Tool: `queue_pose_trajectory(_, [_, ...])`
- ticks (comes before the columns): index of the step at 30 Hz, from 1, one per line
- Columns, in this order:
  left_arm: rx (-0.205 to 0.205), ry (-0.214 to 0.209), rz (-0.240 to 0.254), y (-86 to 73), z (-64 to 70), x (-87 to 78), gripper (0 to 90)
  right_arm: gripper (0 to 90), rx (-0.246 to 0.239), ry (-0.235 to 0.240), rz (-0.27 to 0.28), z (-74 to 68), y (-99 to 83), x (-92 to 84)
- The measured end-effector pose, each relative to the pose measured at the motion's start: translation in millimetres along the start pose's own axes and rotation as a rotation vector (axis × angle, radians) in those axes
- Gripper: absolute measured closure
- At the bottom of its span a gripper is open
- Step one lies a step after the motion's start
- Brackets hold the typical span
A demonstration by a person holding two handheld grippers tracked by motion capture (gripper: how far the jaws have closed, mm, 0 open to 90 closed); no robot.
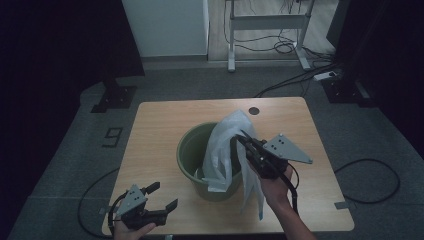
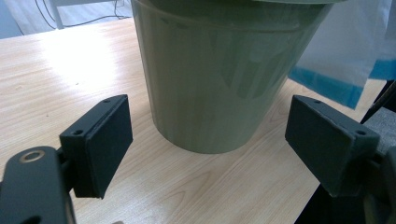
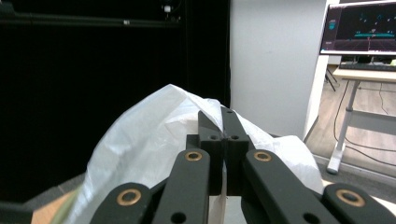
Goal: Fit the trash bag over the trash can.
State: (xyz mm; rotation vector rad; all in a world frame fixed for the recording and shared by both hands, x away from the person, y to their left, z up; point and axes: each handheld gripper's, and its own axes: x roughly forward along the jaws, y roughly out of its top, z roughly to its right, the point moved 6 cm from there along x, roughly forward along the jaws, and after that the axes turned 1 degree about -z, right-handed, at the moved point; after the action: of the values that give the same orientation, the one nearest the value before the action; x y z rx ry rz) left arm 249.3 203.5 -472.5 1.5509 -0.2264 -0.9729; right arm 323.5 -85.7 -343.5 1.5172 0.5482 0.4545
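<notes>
High view: a green bucket stands near the middle of the wooden tabletop. The right tool is clenched on a white plastic bag, holding it above the bucket's right rim. Part of the bag hangs inside the bucket and part trails outside, down toward the near edge of the tabletop. The left tool is released and holds nothing, sitting near the front-left corner, apart from the bucket.

Left gripper view: the pads stand wide with the bucket wall between and beyond them, not touching. A blue-edged part of the bag hangs at the right, outside the bucket.

Right gripper view: the jaws are pressed together on a fold of the bag, which billows around them.

Assessment: the work in hand appears to be lining the bucket with the bag. To do it well, the left tool should take the bag's free mouth edge opposite the right grip, so the two can spread the opening over the rim. The right grip should stay firm, and the trailing portion should be drawn inside before the edge is folded over.
</notes>
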Motion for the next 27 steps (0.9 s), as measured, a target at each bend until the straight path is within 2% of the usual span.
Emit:
queue_pose_trajectory(4, [0.001,0.000,-0.001,-0.3,0.1,0.5,14.6,88.9,-0.016,0.012,-0.026,-2.3,-10.1,-1.1])
queue_pose_trajectory(5, [-0.001,-0.001,-0.004,-0.9,-0.3,1.6,14.6,88.9,-0.021,0.018,-0.047,-2.9,-18.1,-2.4])
queue_pose_trajectory(9, [0.000,0.000,-0.011,-2.5,-0.6,3.5,14.6,88.9,-0.021,0.028,-0.074,-3.2,-28.8,-4.9])
queue_pose_trajectory(14, [-0.001,0.003,-0.011,-3.3,-1.5,3.1,14.7,88.9,-0.034,0.032,-0.092,-3.6,-36.5,-10.7])
queue_pose_trajectory(19, [0.002,-0.003,-0.004,-0.8,0.4,3.0,14.7,88.9,-0.031,0.036,-0.132,-3.1,-55.0,-13.1])
queue_pose_trajectory(27, [0.000,-0.007,-0.008,-1.2,0.8,5.6,14.7,88.9,-0.005,0.070,-0.160,-10.4,-65.8,-6.9])
